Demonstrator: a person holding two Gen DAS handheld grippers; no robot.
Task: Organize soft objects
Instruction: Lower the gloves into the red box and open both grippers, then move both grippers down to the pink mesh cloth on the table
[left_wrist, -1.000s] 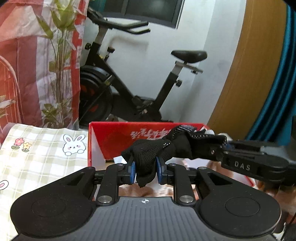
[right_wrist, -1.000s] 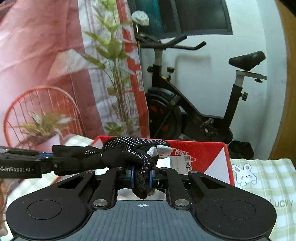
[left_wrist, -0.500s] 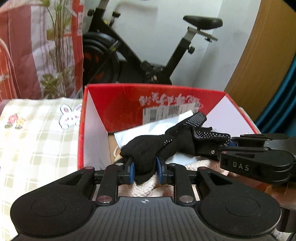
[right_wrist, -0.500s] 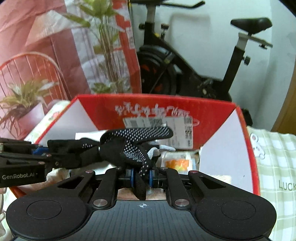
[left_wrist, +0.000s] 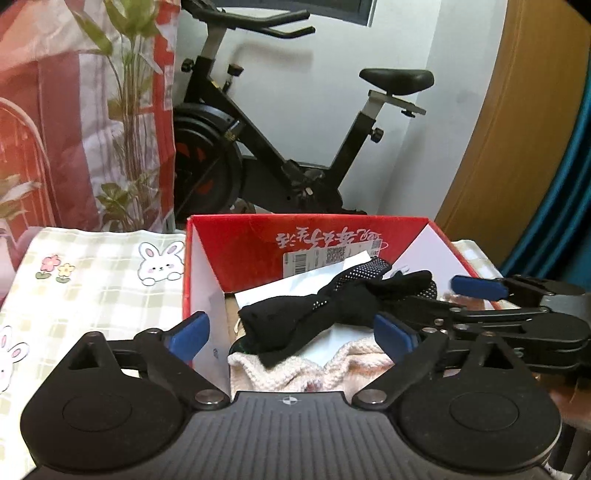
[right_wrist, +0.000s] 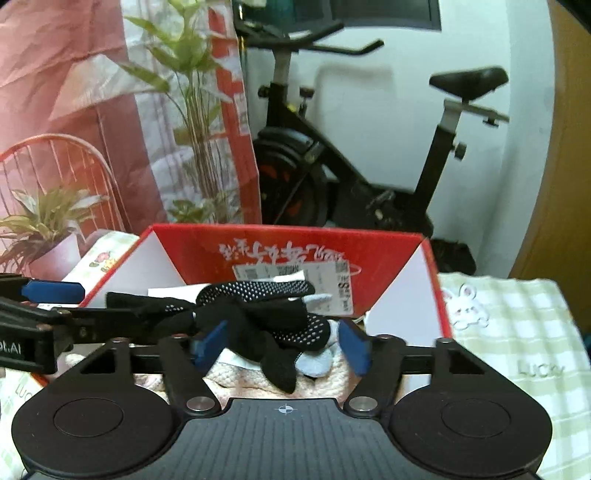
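Black dotted gloves (left_wrist: 332, 310), crumpled, twisted together

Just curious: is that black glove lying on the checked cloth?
No, the glove lies inside the red box, on a pink knit, beside the cloth.

My left gripper (left_wrist: 291, 334) is matte black, with a ribbed central housing marked by a small white crosshair, two rounded lobes each bearing a raised disc, angular linkage arms with triangular cut-outs pinned by silver screws, and blue pads (left_wrist: 188, 334) on the fingertips. My right gripper (right_wrist: 282, 345) has the same build: ribbed black body with crosshair mark, twin disc-faced lobes, silver pivot screws and blue pads (right_wrist: 354, 345). Seen from the right wrist, the left unit's black side carries white lettering, only partly legible.
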